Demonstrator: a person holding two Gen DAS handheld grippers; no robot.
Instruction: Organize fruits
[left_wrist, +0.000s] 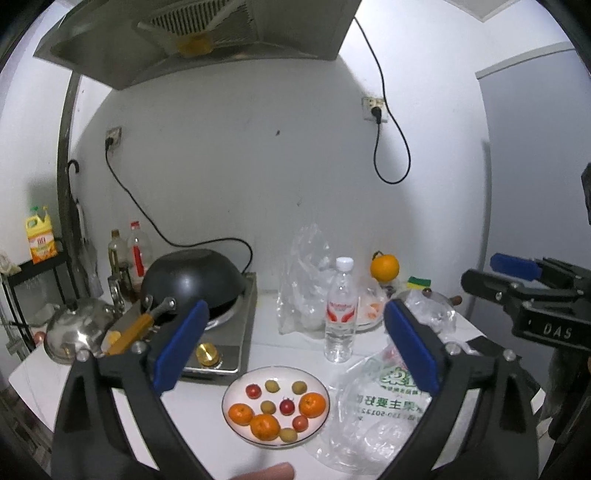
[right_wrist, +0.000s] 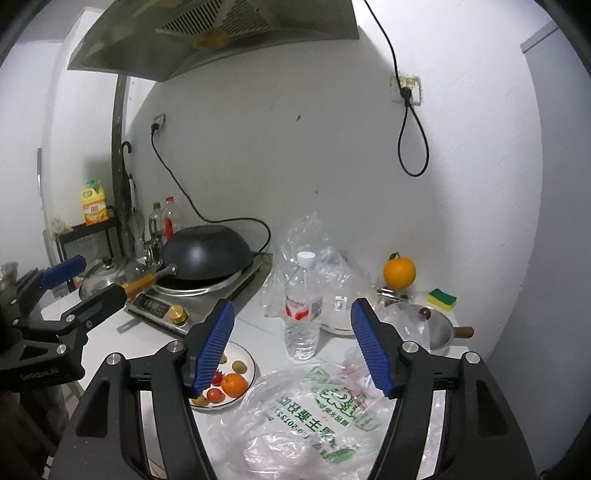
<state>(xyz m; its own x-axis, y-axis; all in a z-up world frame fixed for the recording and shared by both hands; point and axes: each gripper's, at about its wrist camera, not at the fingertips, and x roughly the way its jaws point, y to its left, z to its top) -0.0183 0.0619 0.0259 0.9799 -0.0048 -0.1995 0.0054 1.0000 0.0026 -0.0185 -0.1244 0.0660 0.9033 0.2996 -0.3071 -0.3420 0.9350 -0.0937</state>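
Left wrist view: the left gripper (left_wrist: 295, 350) hangs above the counter with its blue-padded jaws spread wide and nothing between them. Just below and between them sits a white plate (left_wrist: 236, 387) holding small fruits: three mandarins (left_wrist: 264, 427), red cherry tomatoes (left_wrist: 287, 406) and little green-yellow fruits (left_wrist: 272, 386). Beside the plate on the right lies a crumpled clear plastic bag with green print (left_wrist: 373, 410). A water bottle (left_wrist: 340, 314) stands upright behind the plate. Farther back, a large orange (left_wrist: 385, 267) rests near the wall. To the left, a black wok (left_wrist: 195, 275) sits upturned on a cooker.

Right wrist view: the right gripper (right_wrist: 293, 347) is also spread wide and empty, poised over the printed bag, with the plate at its lower left.
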